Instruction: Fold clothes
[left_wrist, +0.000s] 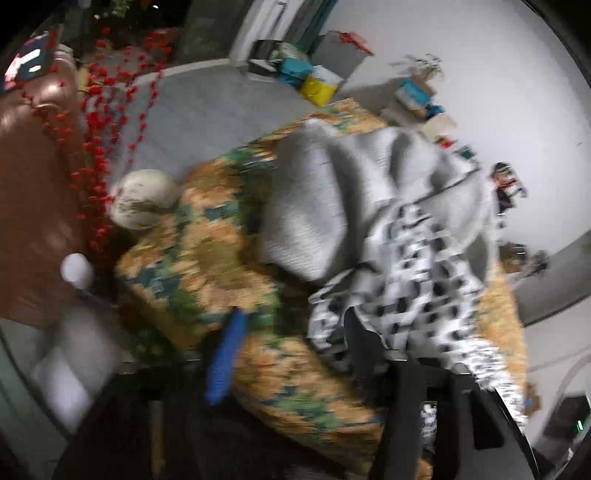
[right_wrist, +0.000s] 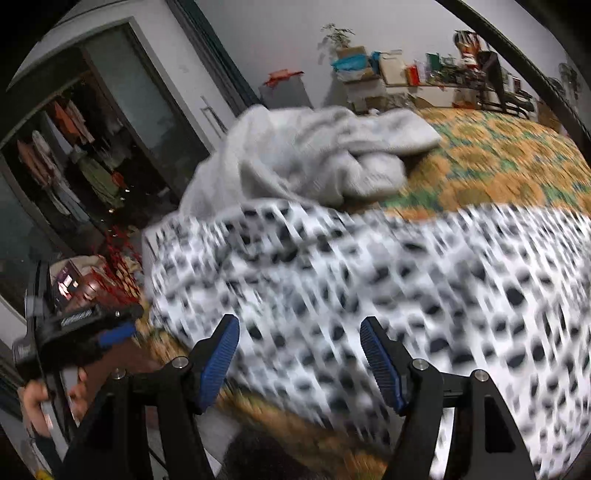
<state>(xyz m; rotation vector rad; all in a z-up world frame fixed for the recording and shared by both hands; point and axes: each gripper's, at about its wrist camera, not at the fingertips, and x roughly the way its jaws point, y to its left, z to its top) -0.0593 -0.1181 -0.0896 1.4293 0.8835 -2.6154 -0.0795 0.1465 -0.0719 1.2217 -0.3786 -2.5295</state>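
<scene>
A black-and-white spotted garment (left_wrist: 406, 277) lies crumpled on the bed's floral cover (left_wrist: 207, 240), with a grey garment (left_wrist: 332, 192) bunched just behind it. My left gripper (left_wrist: 295, 328) is over the cover at the spotted cloth's edge. Its blue left pad (left_wrist: 225, 358) is bare, while the cloth drapes over its dark right finger (left_wrist: 364, 350); the jaws stand apart with nothing pinched. In the right wrist view the spotted garment (right_wrist: 369, 277) fills the foreground, the grey garment (right_wrist: 314, 155) beyond it. My right gripper (right_wrist: 299, 354) hovers open over the cloth. A hand holds the left gripper (right_wrist: 92, 332) at the left.
The floral cover (right_wrist: 498, 155) stretches away to the right. A brown padded headboard (left_wrist: 33, 184), red bead strings (left_wrist: 99, 122) and a pale round cushion (left_wrist: 144, 199) sit at the bed's left. An open wardrobe (right_wrist: 92, 155) and a cluttered shelf (right_wrist: 424, 74) line the walls.
</scene>
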